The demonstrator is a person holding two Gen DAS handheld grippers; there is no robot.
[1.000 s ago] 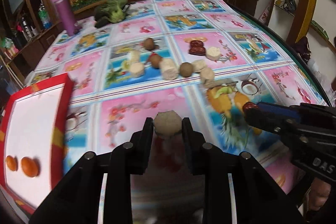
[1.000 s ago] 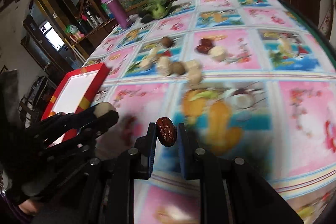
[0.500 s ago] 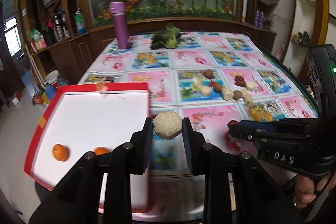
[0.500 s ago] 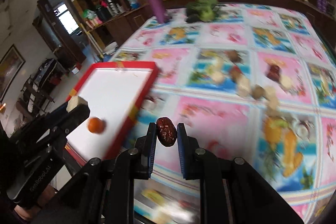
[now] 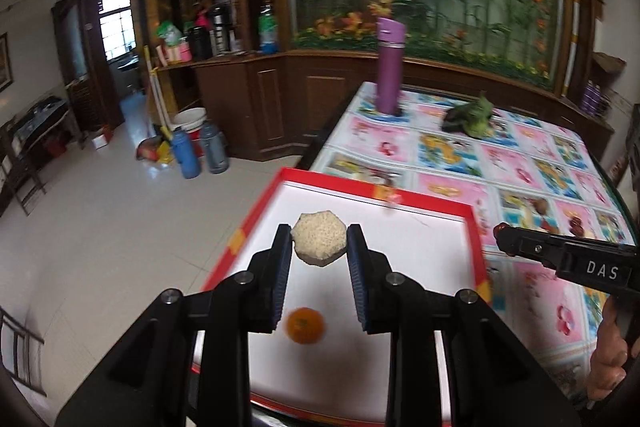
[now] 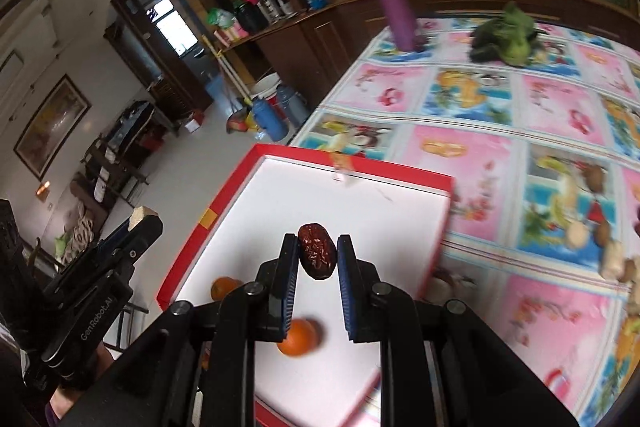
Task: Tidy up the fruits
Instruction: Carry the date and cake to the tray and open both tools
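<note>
Both hand-held grippers are now hanging over the red-rimmed white tray (image 5: 474, 227) at the near left corner of the table, where a second ago they were still out over the pink and blue fruit-print tablecloth (image 6: 472, 163). The left gripper (image 5: 319, 242) is clamping a pale, grainy, many-sided fruit piece (image 5: 319, 244) between its blue pads, exactly as it was gripping it earlier. The right gripper (image 6: 318, 257) is squeezing a dark red wrinkled date (image 6: 317, 255), again the same grasp as before. Two small oranges (image 6: 298, 337) are lying on the tray's white floor, one near the middle and one toward its left rim, under the held pieces.

The heap of loose fruit (image 6: 600, 239) that was sitting close ahead of the fingers a second ago is now lying well off to the right on the cloth. A purple flask (image 5: 389, 67) is standing upright at the far left edge of the table, with a bunch of green leaves (image 5: 472, 115) lying to its right. The room's tiled floor (image 5: 120, 211) is now showing at the left.
</note>
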